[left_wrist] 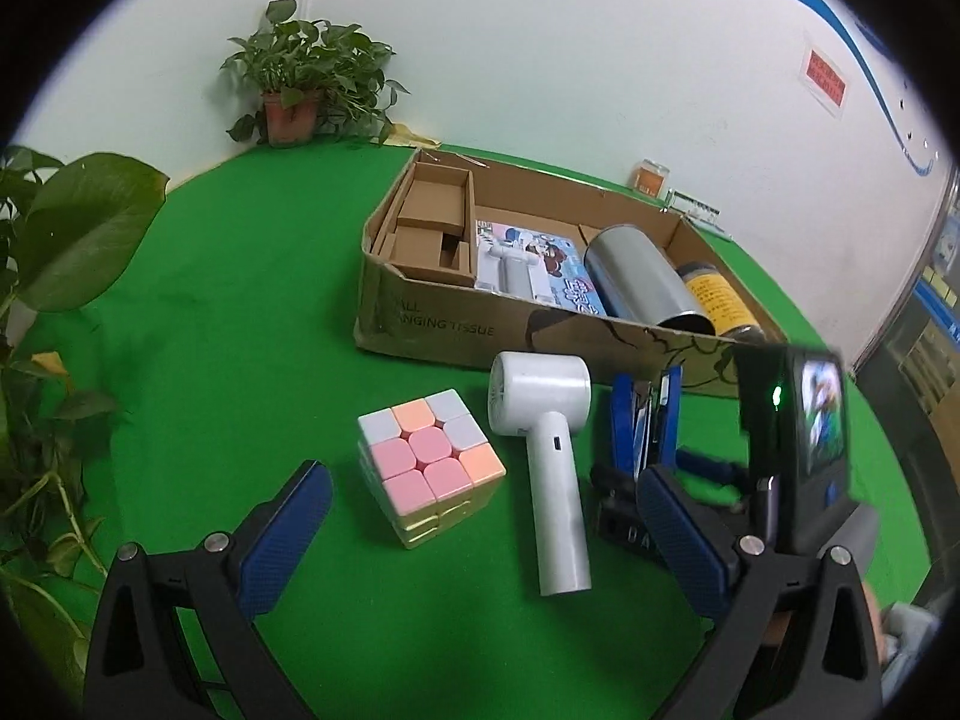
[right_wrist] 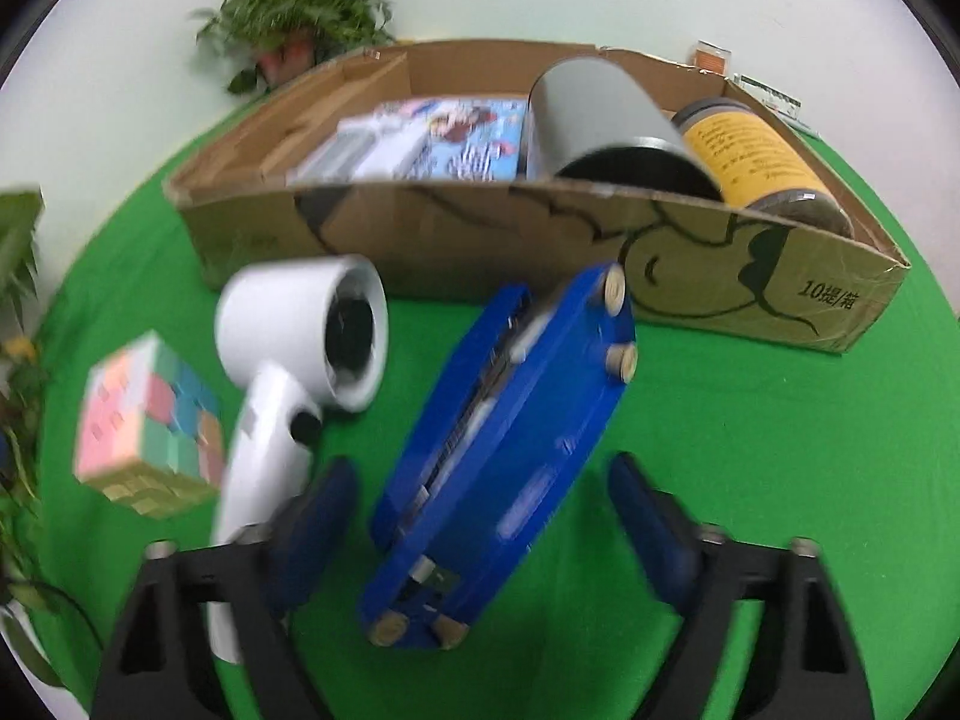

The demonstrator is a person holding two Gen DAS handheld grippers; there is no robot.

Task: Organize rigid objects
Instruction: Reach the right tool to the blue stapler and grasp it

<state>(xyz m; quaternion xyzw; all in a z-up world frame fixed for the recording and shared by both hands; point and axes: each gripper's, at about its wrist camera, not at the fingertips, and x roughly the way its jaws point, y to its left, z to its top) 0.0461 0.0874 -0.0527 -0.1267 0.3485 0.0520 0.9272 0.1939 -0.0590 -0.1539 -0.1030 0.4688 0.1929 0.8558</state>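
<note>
A pastel cube puzzle (left_wrist: 431, 467), a white handheld fan (left_wrist: 549, 462) and a blue stapler (left_wrist: 645, 426) lie on the green table in front of a cardboard box (left_wrist: 456, 324). My left gripper (left_wrist: 480, 540) is open, its fingers either side of the cube and fan, above them. My right gripper (right_wrist: 480, 522) is open around the blue stapler (right_wrist: 504, 450), fingers apart from it. The fan (right_wrist: 288, 372) and cube (right_wrist: 150, 426) lie to its left. The box (right_wrist: 480, 234) holds a silver can (right_wrist: 606, 120), a yellow-labelled jar (right_wrist: 762, 156) and a boxed fan (right_wrist: 432, 138).
Potted plants stand at the back corner (left_wrist: 300, 78) and along the left edge (left_wrist: 60, 276). The right gripper's body with a lit screen (left_wrist: 798, 438) shows at the right of the left wrist view. Small cardboard inserts (left_wrist: 432, 222) fill the box's left end.
</note>
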